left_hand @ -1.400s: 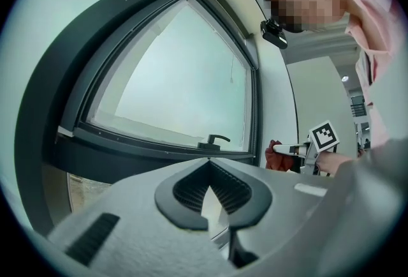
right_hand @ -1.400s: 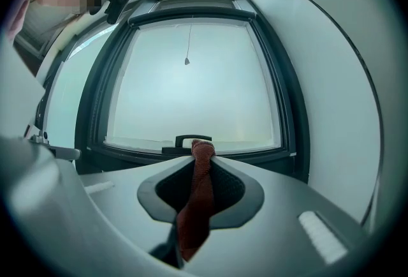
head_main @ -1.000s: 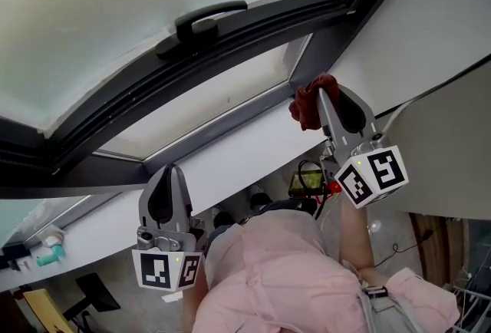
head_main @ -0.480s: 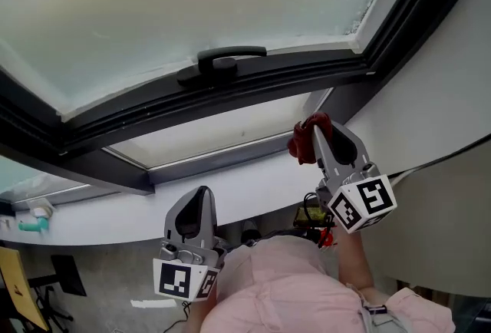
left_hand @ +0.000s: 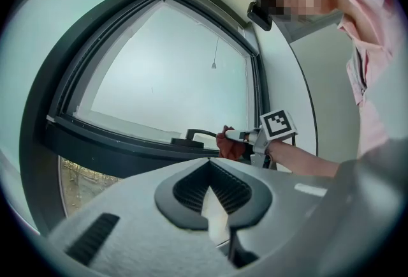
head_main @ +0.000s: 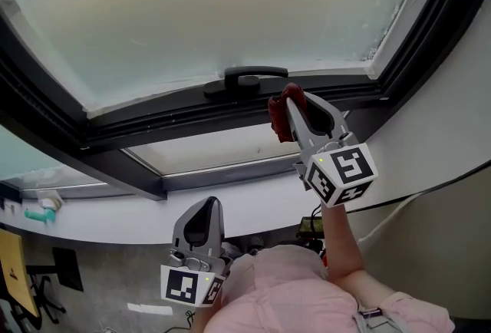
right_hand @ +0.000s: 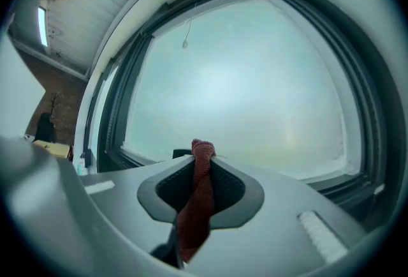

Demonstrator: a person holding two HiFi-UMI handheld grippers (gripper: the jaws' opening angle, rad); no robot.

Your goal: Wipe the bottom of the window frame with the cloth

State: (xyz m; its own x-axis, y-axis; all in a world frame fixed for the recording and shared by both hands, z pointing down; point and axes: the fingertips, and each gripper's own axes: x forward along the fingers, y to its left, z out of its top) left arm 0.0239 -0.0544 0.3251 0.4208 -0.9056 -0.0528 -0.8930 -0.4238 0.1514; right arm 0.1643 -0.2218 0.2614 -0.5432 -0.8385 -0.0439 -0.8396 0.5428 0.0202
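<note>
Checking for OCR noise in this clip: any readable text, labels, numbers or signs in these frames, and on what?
No readable text anywhere.
Cubes on the right tool and left tool: black-and-white square markers only, no letters or digits.
Small teal item at far left: any label too small to read.
Red cloth in the right tool, window handle: no print seen.

Black handle (head_main: 247, 80) on bottom frame (head_main: 153, 124), obstacle just beside right hand-held gripper (head_main: 290, 105).

Dark red cloth (head_main: 278, 117); charcoal window frame (head_main: 153, 126), black handle (head_main: 245, 80); grey right hand-held gripper (head_main: 293, 100), black-and-white square markers (head_main: 347, 170).
</note>
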